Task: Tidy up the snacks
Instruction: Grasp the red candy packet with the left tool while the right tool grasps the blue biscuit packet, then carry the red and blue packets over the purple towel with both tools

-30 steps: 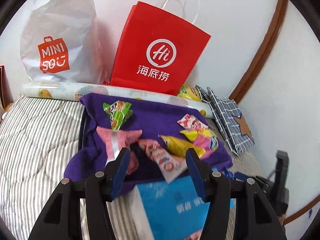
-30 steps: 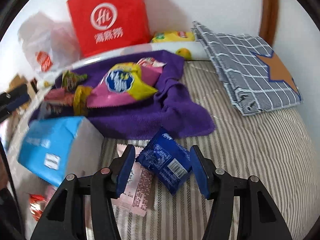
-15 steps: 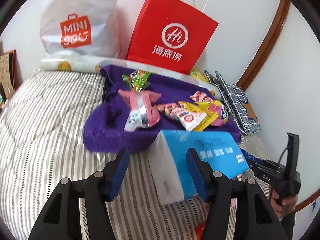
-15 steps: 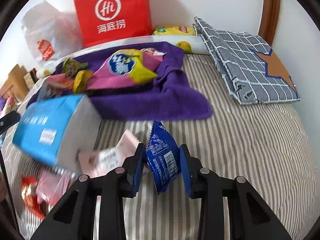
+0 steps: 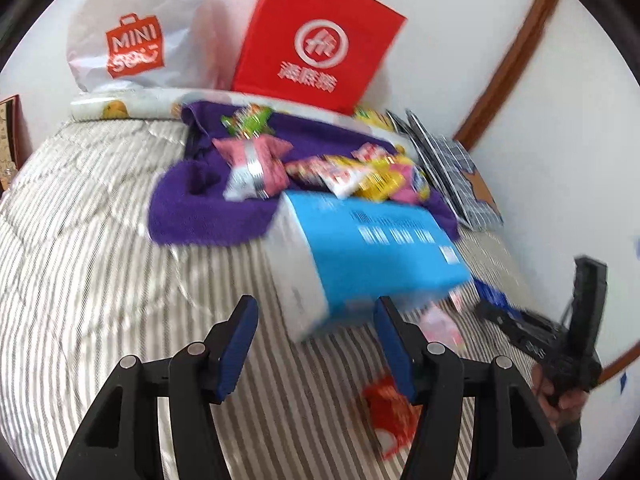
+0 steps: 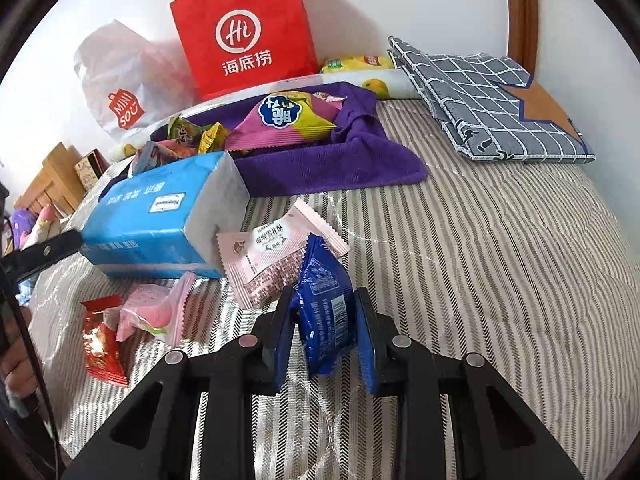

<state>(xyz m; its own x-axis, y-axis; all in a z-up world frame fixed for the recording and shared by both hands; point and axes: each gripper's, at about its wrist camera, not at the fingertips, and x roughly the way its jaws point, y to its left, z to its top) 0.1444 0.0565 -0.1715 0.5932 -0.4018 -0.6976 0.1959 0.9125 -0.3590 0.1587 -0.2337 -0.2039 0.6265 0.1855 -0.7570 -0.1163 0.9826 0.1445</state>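
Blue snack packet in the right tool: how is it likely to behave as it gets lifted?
The blue snack packet stands on edge between the closing pads of the right tool, with its foil creased, so it probably gives and crumples rather than staying stiff. The glossy film may be slippery. It looks small and puffed, so it is likely light.

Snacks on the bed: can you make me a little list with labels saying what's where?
surface: striped bed cover
right gripper: fingers closing on the blue snack packet
left gripper: open, holding nothing
blue tissue pack: lying beside the purple towel
on the towel: several snacks, including a pink-and-yellow bag
loose on the cover: pink packet, red packet
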